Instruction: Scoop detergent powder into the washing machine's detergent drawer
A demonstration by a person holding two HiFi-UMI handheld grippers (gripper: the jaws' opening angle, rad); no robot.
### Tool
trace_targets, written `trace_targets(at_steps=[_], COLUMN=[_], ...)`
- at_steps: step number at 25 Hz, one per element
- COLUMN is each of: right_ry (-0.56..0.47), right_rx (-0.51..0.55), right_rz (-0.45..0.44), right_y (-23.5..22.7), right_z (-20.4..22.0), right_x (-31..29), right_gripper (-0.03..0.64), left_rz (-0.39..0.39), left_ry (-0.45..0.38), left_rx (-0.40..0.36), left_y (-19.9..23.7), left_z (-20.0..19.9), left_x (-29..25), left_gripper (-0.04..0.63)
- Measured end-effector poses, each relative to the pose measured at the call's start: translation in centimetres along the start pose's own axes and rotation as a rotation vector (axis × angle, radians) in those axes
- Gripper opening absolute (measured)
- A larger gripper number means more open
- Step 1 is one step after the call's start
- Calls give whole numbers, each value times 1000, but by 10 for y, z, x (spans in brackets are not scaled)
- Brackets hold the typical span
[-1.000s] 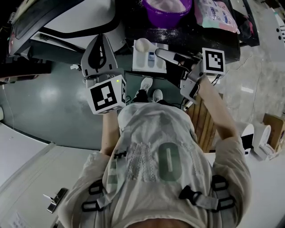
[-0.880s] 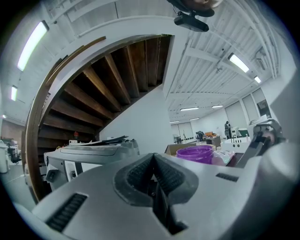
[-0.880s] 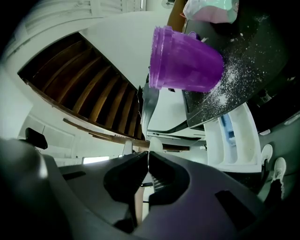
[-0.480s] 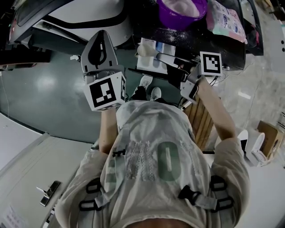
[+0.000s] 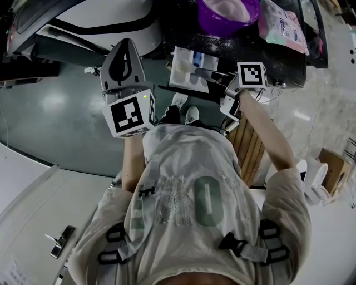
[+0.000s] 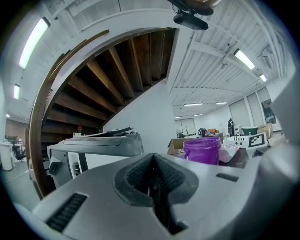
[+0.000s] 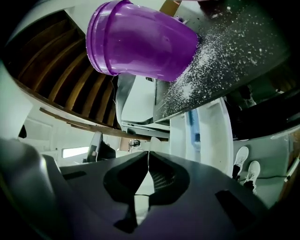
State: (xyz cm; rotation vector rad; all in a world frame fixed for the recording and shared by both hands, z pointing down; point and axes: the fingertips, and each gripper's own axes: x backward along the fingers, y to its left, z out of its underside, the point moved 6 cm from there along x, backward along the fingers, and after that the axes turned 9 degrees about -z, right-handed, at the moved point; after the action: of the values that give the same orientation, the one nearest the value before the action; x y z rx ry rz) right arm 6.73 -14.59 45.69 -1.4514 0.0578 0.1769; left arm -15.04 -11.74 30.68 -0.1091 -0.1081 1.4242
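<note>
Right gripper (image 7: 148, 165) has its fingers clamped tight on the white scoop (image 7: 154, 140), holding it out over the left side of the open drawer (image 5: 194, 60). The drawer juts out toward the person, just below the dark worktop (image 7: 234, 47), which is dusted with spilled powder. The purple tub (image 5: 228, 11) sits at the far side of that worktop, and a pink bag (image 5: 281, 23) lies to its right. Left gripper (image 6: 153, 180) hangs left of the drawer, in front of the washer (image 6: 93, 145), with its fingers pressed together and nothing between them.
</note>
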Motion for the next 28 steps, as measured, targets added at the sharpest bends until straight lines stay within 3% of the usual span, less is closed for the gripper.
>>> trace_targets(at_steps=[10, 18, 28], right_ry=[30, 72, 128], right_rx=[-42, -2, 194], right_rz=[90, 148, 258], right_y=[-34, -40, -36], right_z=[1, -5, -14], right_x=[-3, -12, -23], right_gripper=[11, 11, 11], left_rz=[-15, -28, -31], left_ry=[27, 45, 62], left_rx=[6, 14, 17], left_y=[7, 14, 22], left_z=[11, 19, 24], left_x=[-1, -2, -6], left_gripper=[21, 21, 21])
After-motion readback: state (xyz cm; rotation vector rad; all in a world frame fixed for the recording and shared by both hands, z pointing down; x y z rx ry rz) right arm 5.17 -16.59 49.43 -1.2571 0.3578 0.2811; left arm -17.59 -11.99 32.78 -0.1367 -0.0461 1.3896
